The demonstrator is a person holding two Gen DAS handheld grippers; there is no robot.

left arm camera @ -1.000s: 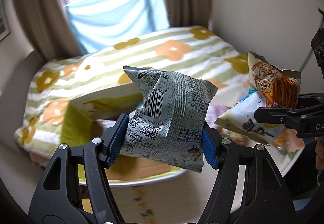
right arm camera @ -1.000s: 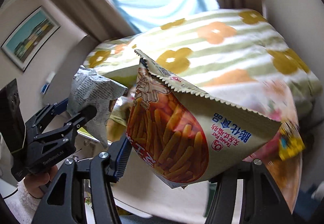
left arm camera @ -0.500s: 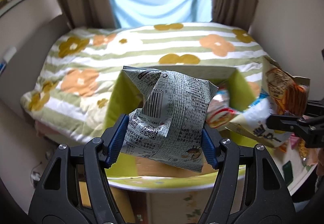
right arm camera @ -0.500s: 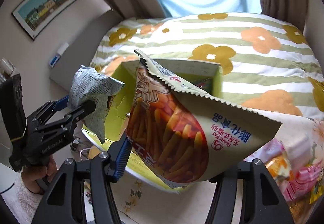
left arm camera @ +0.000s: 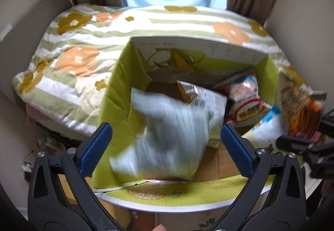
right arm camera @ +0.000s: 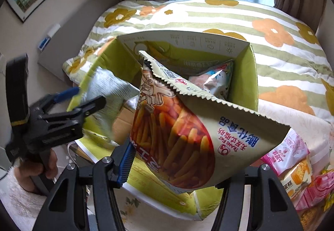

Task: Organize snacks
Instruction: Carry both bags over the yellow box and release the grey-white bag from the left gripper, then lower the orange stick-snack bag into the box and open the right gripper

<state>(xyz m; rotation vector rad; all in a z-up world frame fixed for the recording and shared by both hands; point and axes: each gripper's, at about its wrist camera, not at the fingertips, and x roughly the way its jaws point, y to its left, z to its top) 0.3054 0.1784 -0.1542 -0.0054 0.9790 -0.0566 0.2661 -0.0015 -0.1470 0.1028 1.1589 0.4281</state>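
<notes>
Through my left wrist camera, my left gripper (left arm camera: pixel 166 140) is opening its jaws, and both blue pads are standing clear of the grey packet (left arm camera: pixel 167 137), which is blurring between them above the open green box (left arm camera: pixel 117 89). Inside the box, a white packet (left arm camera: pixel 210 103) and a pink packet (left arm camera: pixel 246 101) are lying against the far right corner. The box is sitting beside a flowered quilt (left arm camera: pixel 68 59). At the right edge, my right gripper (left arm camera: pixel 300 143) is carrying the orange snack bag (left arm camera: pixel 300 109).

Through my right wrist camera, my right gripper (right arm camera: pixel 185 170) is clamping the orange snack bag (right arm camera: pixel 181 135) between its pads, holding it over the near right part of the green box (right arm camera: pixel 248 72). My left gripper (right arm camera: pixel 83 97) is showing at the left, jaws apart, with the grey packet (right arm camera: pixel 108 89) blurring beside them. More pink packets (right arm camera: pixel 286 153) are lying to the right of the box.
</notes>
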